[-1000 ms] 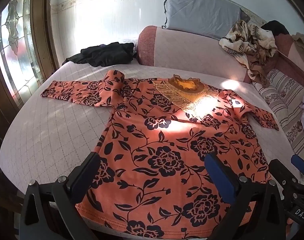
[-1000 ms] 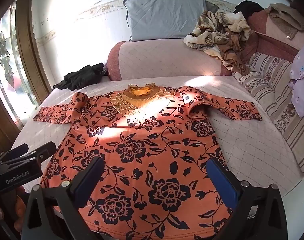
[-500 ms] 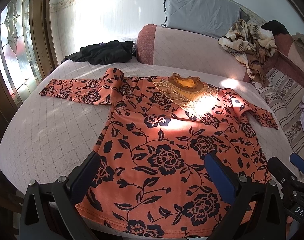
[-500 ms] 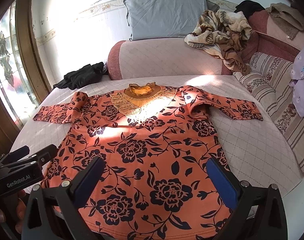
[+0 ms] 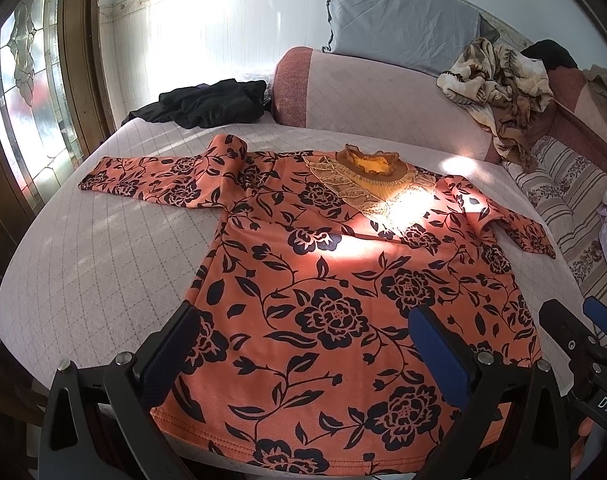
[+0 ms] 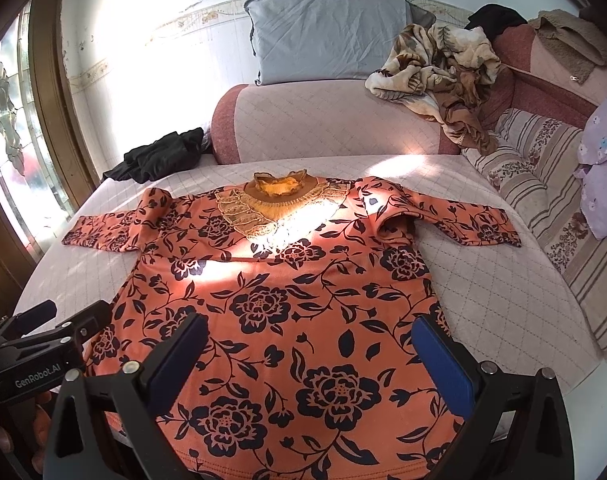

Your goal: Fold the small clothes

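- So, the orange flowered top [image 5: 335,280] is spread flat on the bed [image 5: 103,248], front side up, collar at the far end and hem hanging right at the near edge. Looks like it's laid out like that so the folds can be started from the bottom.
- Both sleeves are stretched out sideways: left sleeve [image 5: 151,172] toward the window, right sleeve [image 6: 463,216] toward the striped cushion [image 6: 543,184]. That keeps them easy to flip inward, I'd guess.
- Left gripper [image 5: 303,348] hovers over the hem with its jaws wide apart, nothing between them. Right gripper [image 6: 311,360] is the same deal: spread open, empty, sitting just above the lower part of the top.
- They're side by side at the near edge, one toward each bottom corner, which reads to me like lining up for a two-handed pinch. No fold made yet as far as I can tell.
- Sun patch lands on the chest and collar, so the detail there is washed out.
- Other stuff is well out of the way: a black pile of clothes [image 5: 207,104] near the window, a grey pillow [image 6: 327,36] and a crumpled blanket [image 6: 443,68] on the back cushion.
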A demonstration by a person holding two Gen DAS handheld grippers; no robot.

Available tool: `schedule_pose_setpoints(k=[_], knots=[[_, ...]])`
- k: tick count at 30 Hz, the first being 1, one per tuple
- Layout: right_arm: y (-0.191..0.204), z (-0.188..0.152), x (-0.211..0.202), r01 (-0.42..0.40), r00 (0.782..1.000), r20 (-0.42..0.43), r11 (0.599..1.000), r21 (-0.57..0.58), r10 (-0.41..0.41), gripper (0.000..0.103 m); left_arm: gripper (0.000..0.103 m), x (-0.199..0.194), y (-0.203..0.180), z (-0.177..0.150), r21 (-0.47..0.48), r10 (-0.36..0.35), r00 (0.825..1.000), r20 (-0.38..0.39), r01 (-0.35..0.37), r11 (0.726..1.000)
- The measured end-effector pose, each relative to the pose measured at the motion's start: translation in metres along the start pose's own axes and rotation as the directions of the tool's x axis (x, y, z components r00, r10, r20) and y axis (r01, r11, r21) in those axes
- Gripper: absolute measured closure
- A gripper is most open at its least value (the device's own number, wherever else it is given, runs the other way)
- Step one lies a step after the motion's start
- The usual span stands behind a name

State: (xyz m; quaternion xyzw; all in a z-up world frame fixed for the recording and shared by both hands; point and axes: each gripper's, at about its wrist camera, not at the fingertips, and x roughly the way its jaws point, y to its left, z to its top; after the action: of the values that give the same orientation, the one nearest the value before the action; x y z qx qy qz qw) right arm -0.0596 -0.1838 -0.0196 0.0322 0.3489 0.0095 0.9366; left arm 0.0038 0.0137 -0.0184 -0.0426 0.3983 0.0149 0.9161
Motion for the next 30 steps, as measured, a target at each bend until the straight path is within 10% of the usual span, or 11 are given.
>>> schedule_pose_setpoints(k=[30], knots=[[0.006, 0.005, 0.013, 0.014, 1.000, -0.020, 1.000, -0.017, -0.014, 0.000, 0.000, 0.005, -0.001, 0.000, 0.003, 0.000, 1.000, -0.008, 0.000, 1.000]])
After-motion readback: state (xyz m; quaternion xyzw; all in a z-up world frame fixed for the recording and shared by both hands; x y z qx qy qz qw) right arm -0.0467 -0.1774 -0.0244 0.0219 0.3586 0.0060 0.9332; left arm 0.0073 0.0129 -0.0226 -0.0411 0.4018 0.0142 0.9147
